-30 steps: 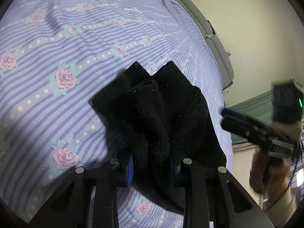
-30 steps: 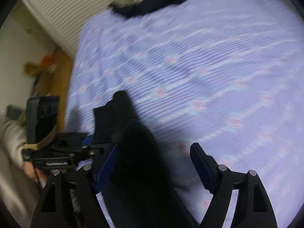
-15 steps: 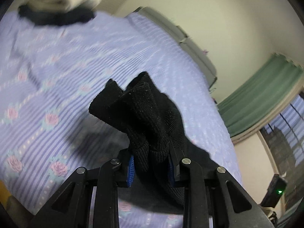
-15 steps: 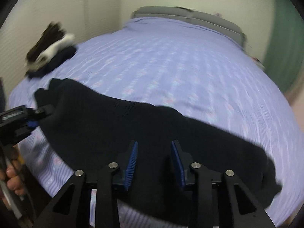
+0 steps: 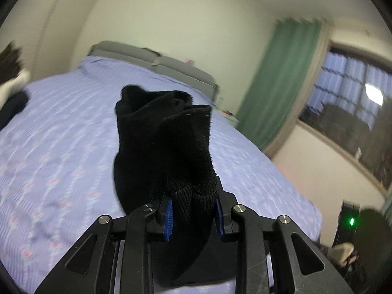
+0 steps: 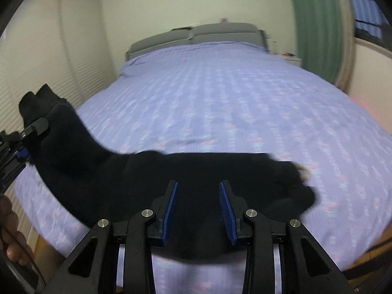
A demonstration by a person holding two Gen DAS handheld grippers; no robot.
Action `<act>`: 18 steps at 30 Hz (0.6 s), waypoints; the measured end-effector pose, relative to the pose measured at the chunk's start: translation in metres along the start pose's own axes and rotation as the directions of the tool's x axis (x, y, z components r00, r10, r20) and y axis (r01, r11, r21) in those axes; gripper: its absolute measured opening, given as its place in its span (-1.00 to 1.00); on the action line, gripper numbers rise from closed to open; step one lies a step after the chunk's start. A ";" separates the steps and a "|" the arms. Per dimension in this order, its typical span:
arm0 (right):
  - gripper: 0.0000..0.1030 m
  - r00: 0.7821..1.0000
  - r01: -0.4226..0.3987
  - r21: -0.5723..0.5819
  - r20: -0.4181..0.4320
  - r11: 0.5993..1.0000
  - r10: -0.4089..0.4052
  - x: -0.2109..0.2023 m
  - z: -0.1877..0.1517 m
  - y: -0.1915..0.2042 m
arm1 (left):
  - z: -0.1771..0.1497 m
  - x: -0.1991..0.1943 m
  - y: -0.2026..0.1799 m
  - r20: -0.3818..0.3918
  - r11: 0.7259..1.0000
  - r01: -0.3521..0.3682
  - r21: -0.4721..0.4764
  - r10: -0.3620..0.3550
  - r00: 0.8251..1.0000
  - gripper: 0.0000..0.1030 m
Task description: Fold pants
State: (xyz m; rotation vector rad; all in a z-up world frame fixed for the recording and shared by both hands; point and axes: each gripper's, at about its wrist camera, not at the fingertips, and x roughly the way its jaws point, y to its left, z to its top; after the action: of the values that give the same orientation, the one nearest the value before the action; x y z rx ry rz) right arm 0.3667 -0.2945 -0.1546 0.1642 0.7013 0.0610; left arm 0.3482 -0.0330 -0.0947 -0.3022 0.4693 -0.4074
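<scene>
Left gripper [image 5: 193, 210] clamps bunched black knit pants [image 6: 147, 178]; right gripper [image 6: 199, 210] hovers part-open above them.

A lilac flowered bed [image 6: 232, 98] fills the middle, its grey headboard [image 6: 196, 34] at the far end. A green curtain [image 6: 318, 24] hangs far right beside a window [image 5: 348, 98].

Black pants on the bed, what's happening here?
A person with a handheld gripper in each hand is working on folding the black pants over the lilac floral bed. The left gripper is clamped on a bunched knit end and holds it raised above the bedspread. The right gripper sits over the middle of the garment with its jaws apart; whether it grips any fabric can't be told. No neat fold is in place yet. A separate dark-and-white clothes pile lies at the bed's far left.
</scene>
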 end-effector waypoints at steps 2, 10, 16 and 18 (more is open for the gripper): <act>-0.30 1.000 0.015 0.049 -0.005 0.999 -0.015 -0.009 0.001 -0.027 | -0.005 0.011 -0.028 -0.025 0.997 0.034 0.066 -0.032 0.999 -0.48; -0.30 0.996 0.086 0.119 -0.016 0.989 -0.085 -0.029 -0.017 -0.105 | -0.050 0.081 -0.115 -0.214 0.966 0.134 0.221 -0.086 0.973 -0.49; -0.29 0.994 0.108 0.169 -0.025 0.980 -0.106 -0.028 -0.037 -0.147 | -0.095 0.144 -0.148 -0.376 0.933 0.126 0.337 0.011 0.926 -0.49; -0.29 0.994 0.110 0.179 -0.034 0.978 -0.106 -0.023 -0.044 -0.155 | -0.105 0.158 -0.152 -0.406 0.922 0.114 0.370 0.050 0.913 -0.49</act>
State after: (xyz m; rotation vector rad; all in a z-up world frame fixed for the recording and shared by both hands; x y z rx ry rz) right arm 0.3205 -0.4435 -0.1997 0.2996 0.7386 -0.1056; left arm 0.3782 -0.2561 -0.1863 0.1684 0.7811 -0.5900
